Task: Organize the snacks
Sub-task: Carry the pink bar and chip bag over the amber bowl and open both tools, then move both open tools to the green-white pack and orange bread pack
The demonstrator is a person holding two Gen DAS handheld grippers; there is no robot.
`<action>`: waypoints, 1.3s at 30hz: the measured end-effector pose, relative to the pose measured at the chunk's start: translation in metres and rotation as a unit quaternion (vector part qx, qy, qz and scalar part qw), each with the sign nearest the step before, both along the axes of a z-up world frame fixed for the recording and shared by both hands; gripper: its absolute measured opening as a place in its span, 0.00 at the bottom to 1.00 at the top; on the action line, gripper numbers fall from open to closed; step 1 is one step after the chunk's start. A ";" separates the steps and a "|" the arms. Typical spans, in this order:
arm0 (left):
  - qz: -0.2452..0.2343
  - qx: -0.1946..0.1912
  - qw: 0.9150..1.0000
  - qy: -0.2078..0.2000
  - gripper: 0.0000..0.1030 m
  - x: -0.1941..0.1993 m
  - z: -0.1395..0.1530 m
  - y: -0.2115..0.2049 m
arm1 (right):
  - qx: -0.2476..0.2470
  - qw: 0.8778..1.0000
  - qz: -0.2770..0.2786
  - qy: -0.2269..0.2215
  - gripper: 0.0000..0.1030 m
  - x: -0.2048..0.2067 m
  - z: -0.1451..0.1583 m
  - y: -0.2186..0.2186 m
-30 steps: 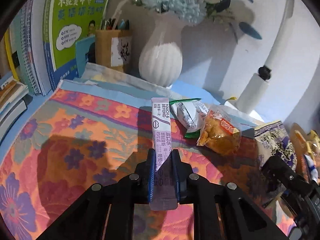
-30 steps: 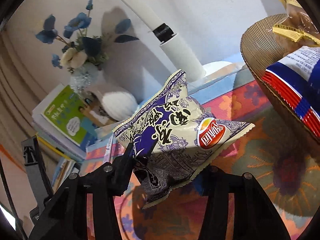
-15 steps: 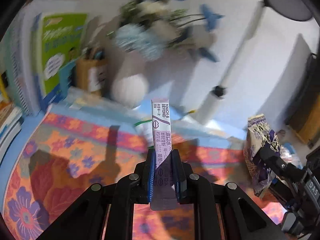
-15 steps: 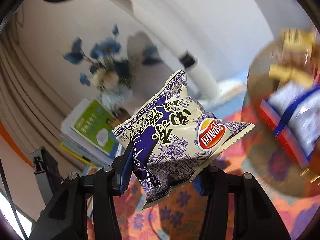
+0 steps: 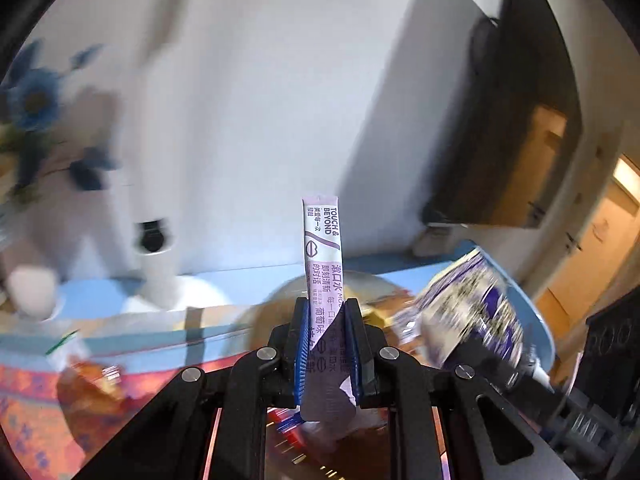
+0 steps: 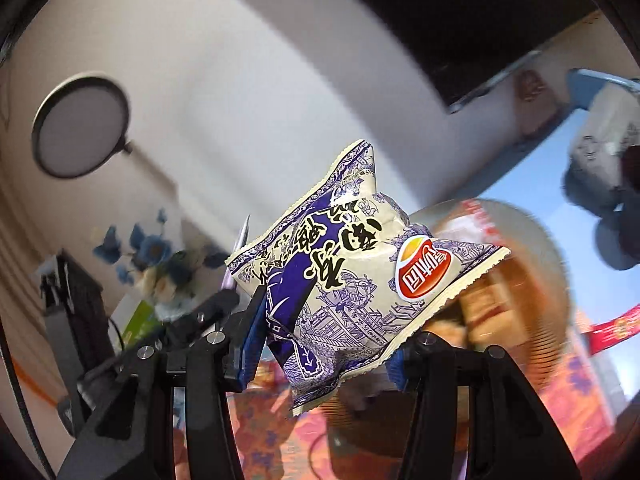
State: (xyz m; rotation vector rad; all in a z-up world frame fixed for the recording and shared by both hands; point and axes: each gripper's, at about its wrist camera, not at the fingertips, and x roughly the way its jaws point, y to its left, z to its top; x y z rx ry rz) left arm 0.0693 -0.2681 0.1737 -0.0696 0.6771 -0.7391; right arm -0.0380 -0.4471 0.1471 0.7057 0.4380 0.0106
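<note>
**Desk:** What fills your frame, widest first?

**Caption:** Behind everything, a white wall (image 5: 256, 92) and a dark wall-mounted screen (image 5: 516, 128). Below them runs the surface (image 5: 100, 300) with its blue edge and orange-red floral cloth (image 5: 24, 408), all smeared by motion. A round woven basket (image 6: 536, 248) sits on it, blurred, with packets inside that you cannot read. At far left a white vase (image 5: 28, 292) carries blue flowers (image 5: 32, 100), and a white lamp stem (image 5: 154, 256) rises beside it.

**Desk:** And what are you holding?

**Caption:** In your right gripper (image 6: 324, 352), a purple-and-cream chip bag (image 6: 344, 268) with a red logo. The jaws are clamped on its lower end, and the bag stands tilted up in the air, in front of the basket. The same bag shows at the right edge of the left wrist view, blurred, over the blue rim of the surface.

**Desk:** The left?

**Caption:** Your left gripper (image 5: 327, 344) has its jaws pinched tight on a slim lilac stick sachet (image 5: 322, 248) printed "TOUCH & BEYOND". It stands upright between the blue pads (image 5: 301, 356), its top against the white wall, held clear of the surface with the basket behind it.

**Desk:** Anything loose down there?

**Caption:** One orange snack packet (image 5: 92, 380) lies on the cloth at lower left, too blurred to say more.
</note>
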 end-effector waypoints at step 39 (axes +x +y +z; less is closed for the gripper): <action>0.183 0.155 0.971 0.011 0.83 0.104 -0.041 0.232 | -0.051 0.990 0.129 0.026 0.98 0.078 -0.010 0.178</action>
